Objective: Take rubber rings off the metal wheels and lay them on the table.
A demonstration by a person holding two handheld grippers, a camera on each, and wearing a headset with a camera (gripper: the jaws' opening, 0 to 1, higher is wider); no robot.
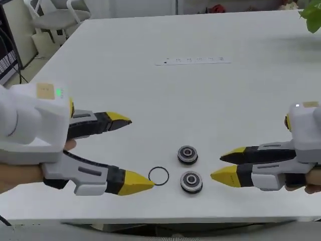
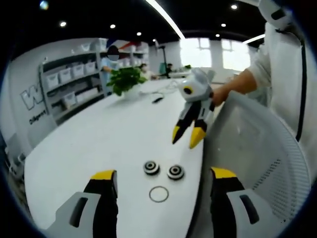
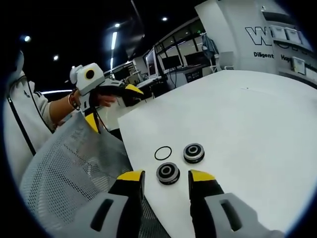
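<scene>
White table (image 1: 200, 90) bears two metal wheels (image 1: 187, 154) (image 1: 191, 181), one loose rubber ring (image 1: 159, 175); left gripper (image 1: 139, 152), right gripper (image 1: 218, 166): fingers spread.

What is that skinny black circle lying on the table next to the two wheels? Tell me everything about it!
It is a thin black ring, rubber by the look of it, round and open in the middle so the white table shows through. It lies flat near the table's front edge, off any wheel. The nearer wheel sits just beside it with a small gap, not touching. The left gripper has one yellow tip close by, but nothing grips the ring.
</scene>
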